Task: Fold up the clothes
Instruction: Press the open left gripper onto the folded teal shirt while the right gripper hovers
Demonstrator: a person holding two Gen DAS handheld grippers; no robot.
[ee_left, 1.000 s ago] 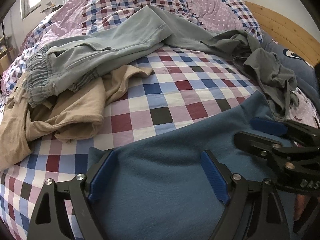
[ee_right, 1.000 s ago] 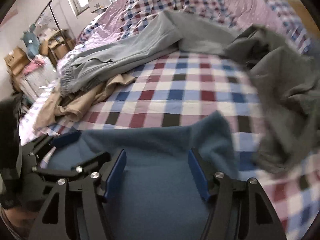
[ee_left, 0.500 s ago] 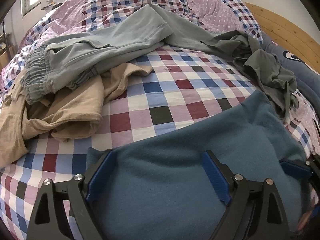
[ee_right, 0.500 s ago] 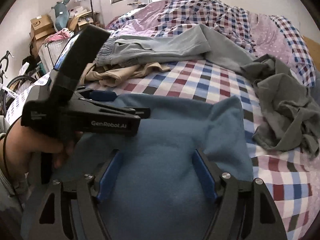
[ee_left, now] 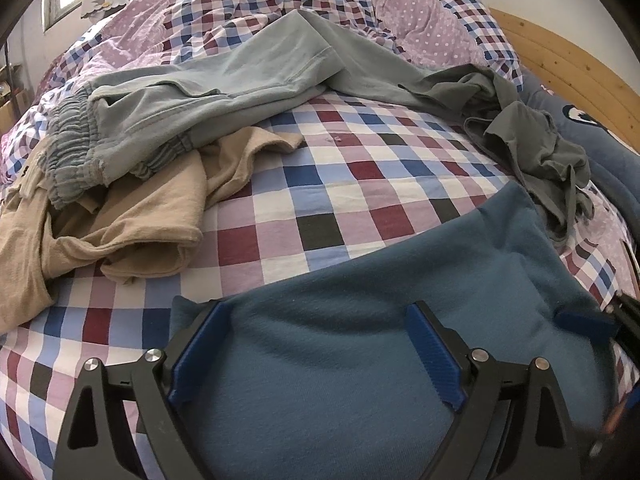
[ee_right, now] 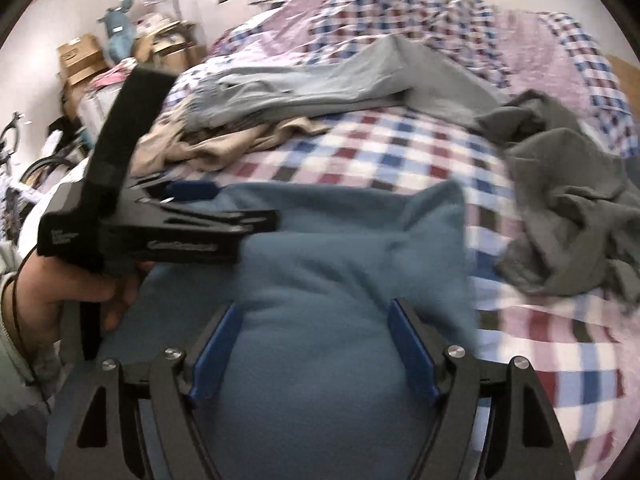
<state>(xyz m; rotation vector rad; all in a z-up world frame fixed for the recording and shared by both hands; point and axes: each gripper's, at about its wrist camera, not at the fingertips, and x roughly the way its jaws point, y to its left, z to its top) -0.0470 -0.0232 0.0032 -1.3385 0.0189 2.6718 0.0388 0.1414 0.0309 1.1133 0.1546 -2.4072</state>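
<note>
Bed surface: checked quilt [ee_left: 360, 184] in red, blue, white and lilac fills both views; wooden headboard [ee_left: 568, 64] at upper right of my left wrist view.
Far left, right wrist view: cardboard boxes [ee_right: 80, 60] and clutter against the wall, blurred.
Left of frame: beige garment [ee_left: 132, 216], crumpled, partly under the waistband of the pale grey-green trousers [ee_left: 208, 96].
Trousers: run from left of frame to top centre.
Centre bottom: blue fleece garment [ee_left: 360, 360], spread on the quilt, under both tools.
Left gripper [ee_left: 318, 356]: I read the jaws as wide apart, blue pads resting on the fleece either side, nothing pinched.
Left hand [ee_right: 76, 296]: seen from the right wrist, wrapped round the handle.
Right gripper [ee_right: 314, 354]: jaws spread wide over a rounded hump of fleece; frame is motion-blurred.
Right of frame: dark grey garment [ee_left: 536, 148], bunched, just beside the fleece's far corner.
</note>
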